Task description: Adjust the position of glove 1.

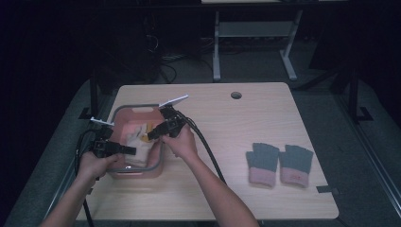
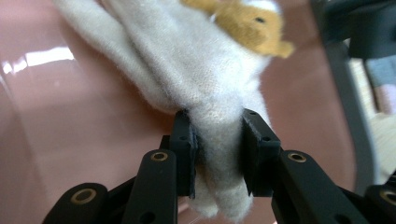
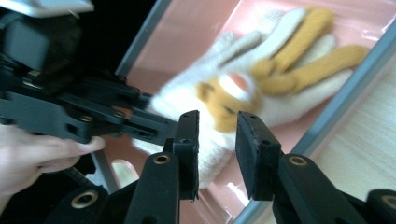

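Note:
A white knitted glove (image 1: 138, 135) with orange-yellow animal patches lies in a pink basket (image 1: 134, 110) with a grey rim at the table's left. My left gripper (image 1: 133, 151) comes in from the near left and is shut on the glove (image 2: 205, 65) at its cuff end; both pads (image 2: 187, 144) press into the wool just above the pink floor. My right gripper (image 1: 152, 135) hovers over the glove (image 3: 275, 70) from the right side. Its jaws stand open, with the orange patch showing through the gap. The left gripper (image 3: 144, 128) shows beyond them.
A pair of grey-blue fingerless gloves with pink cuffs (image 1: 279, 163) lies flat on the right of the wooden table (image 1: 246, 123). A round cable hole (image 1: 236, 95) sits near the far edge. Cables trail from both grippers toward the person.

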`<state>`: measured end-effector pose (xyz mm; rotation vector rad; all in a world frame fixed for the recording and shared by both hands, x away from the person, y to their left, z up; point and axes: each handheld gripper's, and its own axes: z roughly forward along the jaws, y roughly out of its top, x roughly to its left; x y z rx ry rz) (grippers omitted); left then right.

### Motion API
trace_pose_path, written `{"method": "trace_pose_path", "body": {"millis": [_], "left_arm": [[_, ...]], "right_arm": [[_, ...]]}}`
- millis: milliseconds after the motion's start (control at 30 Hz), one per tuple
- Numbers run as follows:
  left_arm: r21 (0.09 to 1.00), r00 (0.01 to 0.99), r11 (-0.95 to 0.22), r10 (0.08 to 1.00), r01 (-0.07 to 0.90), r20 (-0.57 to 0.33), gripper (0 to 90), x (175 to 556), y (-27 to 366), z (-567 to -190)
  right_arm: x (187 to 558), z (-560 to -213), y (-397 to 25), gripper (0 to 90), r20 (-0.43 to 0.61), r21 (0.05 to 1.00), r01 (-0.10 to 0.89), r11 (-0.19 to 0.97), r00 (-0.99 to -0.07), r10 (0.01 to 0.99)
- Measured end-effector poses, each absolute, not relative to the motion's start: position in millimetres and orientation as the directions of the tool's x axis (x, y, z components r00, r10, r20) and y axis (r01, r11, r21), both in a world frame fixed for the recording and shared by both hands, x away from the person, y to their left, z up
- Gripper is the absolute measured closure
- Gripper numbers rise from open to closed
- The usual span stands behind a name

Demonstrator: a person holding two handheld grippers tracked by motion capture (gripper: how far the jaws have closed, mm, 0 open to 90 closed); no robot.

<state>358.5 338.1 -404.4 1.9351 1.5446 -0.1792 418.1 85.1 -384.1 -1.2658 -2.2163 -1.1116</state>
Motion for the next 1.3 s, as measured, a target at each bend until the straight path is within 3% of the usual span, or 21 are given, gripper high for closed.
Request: {"method": "trace_pose_path", "body": {"millis": [100, 233, 333, 467, 533, 667, 1000, 1300], "left_arm": [[0.390, 0.293, -0.101, 0.832, 0.915, -0.471, 66.9, 359, 337, -406], [0.400, 0.292, -0.102, 0.844, 0.911, -0.450, 57.1, 359, 336, -400], [0.418, 0.289, -0.093, 0.853, 0.904, -0.434, 56.0, 360, 340, -389], [0.447, 0.302, -0.101, 0.863, 0.889, -0.405, 57.4, 360, 342, -376], [0.449, 0.307, -0.106, 0.863, 0.887, -0.402, 65.4, 361, 339, -374], [0.417, 0.307, -0.129, 0.867, 0.900, -0.393, 68.3, 364, 331, -385], [0.366, 0.310, -0.181, 0.890, 0.913, -0.335, 68.9, 368, 321, -400], [0.438, 0.321, -0.144, 0.875, 0.887, -0.363, 66.0, 365, 324, -385]], "right_arm": [[418, -382, 83, 69.6, 0.629, 0.460, 0.838, 0.293, -0.540, 0.560], [416, -378, 78, 69.4, 0.632, 0.469, 0.836, 0.283, -0.542, 0.554], [415, -376, 75, 69.1, 0.634, 0.475, 0.833, 0.284, -0.548, 0.547], [414, -373, 73, 68.7, 0.638, 0.480, 0.831, 0.280, -0.550, 0.539], [413, -372, 71, 68.1, 0.639, 0.483, 0.829, 0.281, -0.553, 0.534], [412, -372, 67, 67.6, 0.644, 0.487, 0.829, 0.274, -0.553, 0.528], [410, -370, 53, 66.5, 0.653, 0.496, 0.830, 0.256, -0.551, 0.519], [408, -366, 45, 64.9, 0.654, 0.500, 0.829, 0.250, -0.551, 0.518]]}}
